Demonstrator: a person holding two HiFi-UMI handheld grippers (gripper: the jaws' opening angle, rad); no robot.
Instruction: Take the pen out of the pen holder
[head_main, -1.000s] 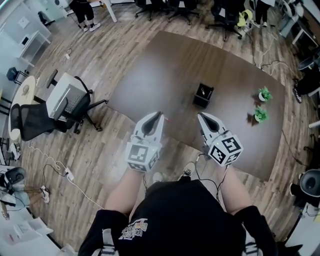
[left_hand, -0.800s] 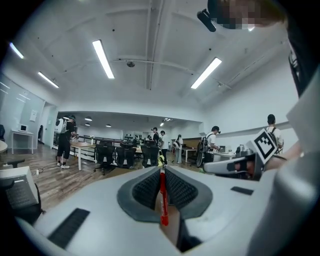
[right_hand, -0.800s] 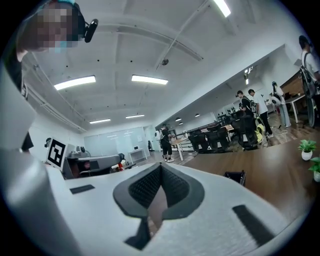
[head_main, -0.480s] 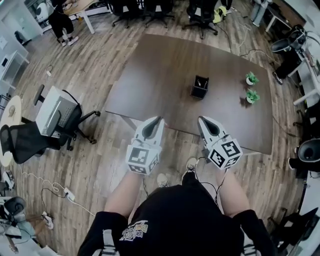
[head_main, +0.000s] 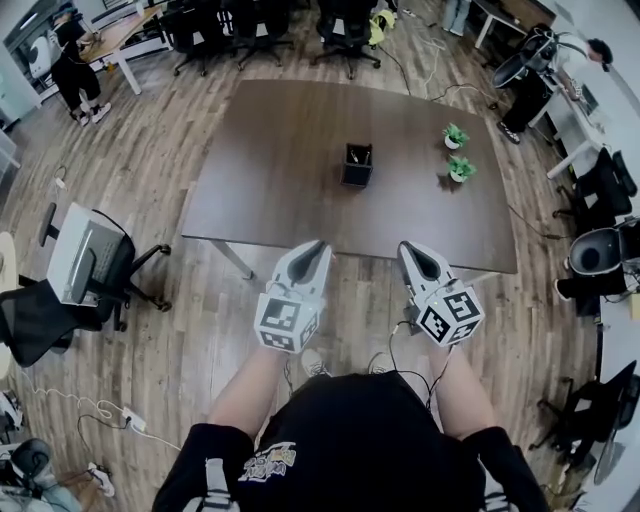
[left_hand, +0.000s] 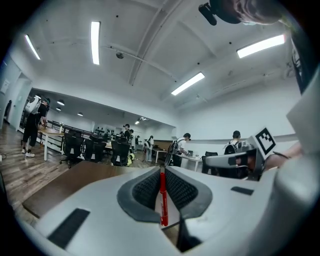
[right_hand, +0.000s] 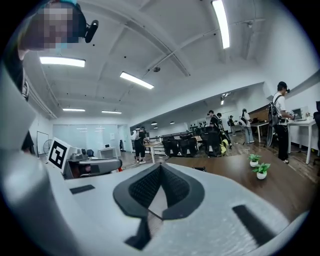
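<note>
A black pen holder (head_main: 357, 165) stands near the middle of the dark brown table (head_main: 270, 150), well ahead of both grippers. It shows small and far in the right gripper view too, as the pen holder (right_hand: 200, 169). My left gripper (head_main: 317, 246) hangs over the floor just short of the table's near edge. In its own view the left gripper (left_hand: 162, 172) is shut on a thin red pen (left_hand: 162, 197) that stands upright between the pads. My right gripper (head_main: 409, 247) is level beside it, and the right gripper (right_hand: 160, 166) is shut with nothing between its pads.
Two small potted plants (head_main: 456, 135) (head_main: 461, 168) sit on the table right of the holder. An office chair (head_main: 90, 265) stands at the left and another chair (head_main: 600, 260) at the right. More chairs, desks and people are at the back. Cables lie on the wood floor.
The table and pen holder have drawn away and shifted left in the head view. Both grippers now hang over the floor short of the table edge, jaws unchanged.
</note>
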